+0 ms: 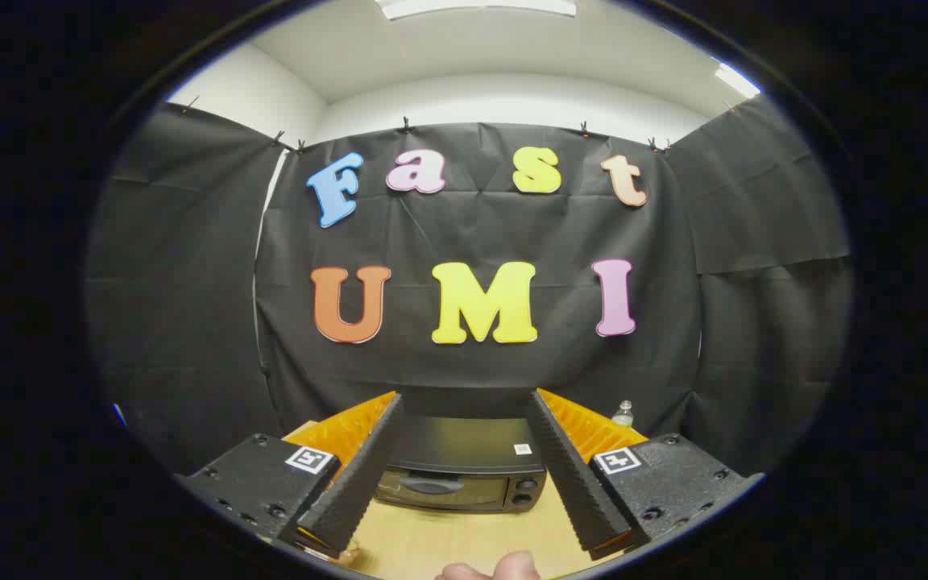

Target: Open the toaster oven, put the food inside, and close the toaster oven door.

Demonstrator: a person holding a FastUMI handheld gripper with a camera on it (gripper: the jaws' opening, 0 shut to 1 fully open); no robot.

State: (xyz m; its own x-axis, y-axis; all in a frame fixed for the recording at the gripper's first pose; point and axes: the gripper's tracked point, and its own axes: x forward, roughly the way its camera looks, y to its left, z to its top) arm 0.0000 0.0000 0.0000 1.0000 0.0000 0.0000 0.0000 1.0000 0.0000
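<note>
— What does the place look like?

— A pale wooden tabletop (464,536) with a smooth, light grain lies under the hand-held gripper (464,475). Black cloth (190,322) hangs round the booth in creased panels, pinned along the top by small clips. Above it are a white wall and ceiling, with two bright ceiling light panels (476,6), one overhead and one off to the right.

— How many things are on the table?

— One black boxy toaster oven (464,471), a metal case with a dark glass door, a single curved handle across the door and two round knobs stacked at its right end. It stands on the tabletop just ahead of the fingers, framed between them, and its door is closed. One small clear plastic bottle (623,414) stands beyond the right finger, near the cloth. At the near side, a person's fingertip (512,566) pokes into sight, and a small brownish object (349,554) lies by the left finger's tip; I cannot tell what it is.

— And the gripper?

— Two long wedge-shaped fingers (359,475) with ribbed, saw-toothed inner faces, each backed by a ridged orange panel. Each sits on a blocky black mount, and each of the two mounts carries one square printed marker. The fingers are spread wide apart with nothing between them; they touch nothing.
</note>
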